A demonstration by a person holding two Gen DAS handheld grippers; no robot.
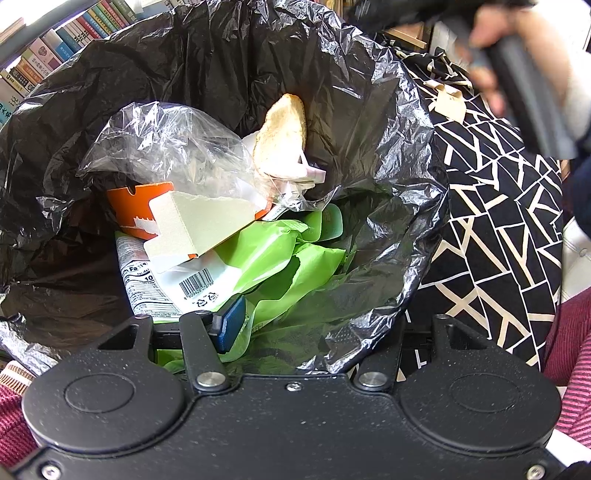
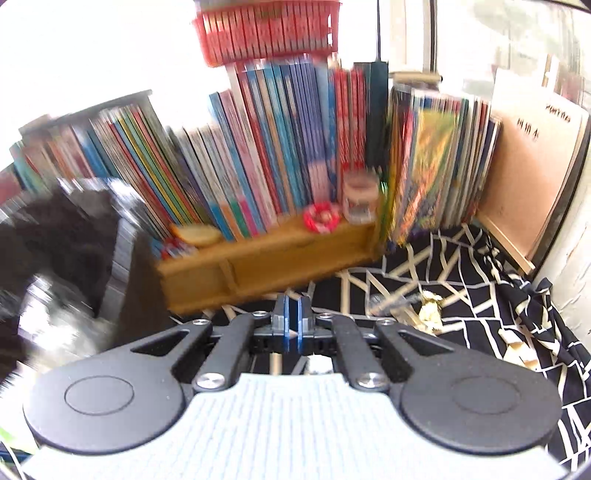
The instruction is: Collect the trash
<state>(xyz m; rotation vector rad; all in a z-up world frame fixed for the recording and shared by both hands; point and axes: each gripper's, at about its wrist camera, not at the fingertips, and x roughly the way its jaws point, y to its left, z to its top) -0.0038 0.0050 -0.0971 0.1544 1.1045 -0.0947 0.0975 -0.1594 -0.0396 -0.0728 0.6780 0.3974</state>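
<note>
A white label [image 1: 142, 284] in the bin liner [image 1: 388, 155] reads "Fa" and "10"; barcode digits beside it blur.

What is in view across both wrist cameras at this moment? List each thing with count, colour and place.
bin bag: one, black, open below the left gripper
trash: several, green, white, orange, clear, inside the bag
bread slice: one, tan, atop the trash
cloth: one, black with cream lines, beside the bag
books: many, multicoloured, upright on the wooden shelf
basket: one, red, above the books
left gripper: open
right gripper: shut, empty
</note>
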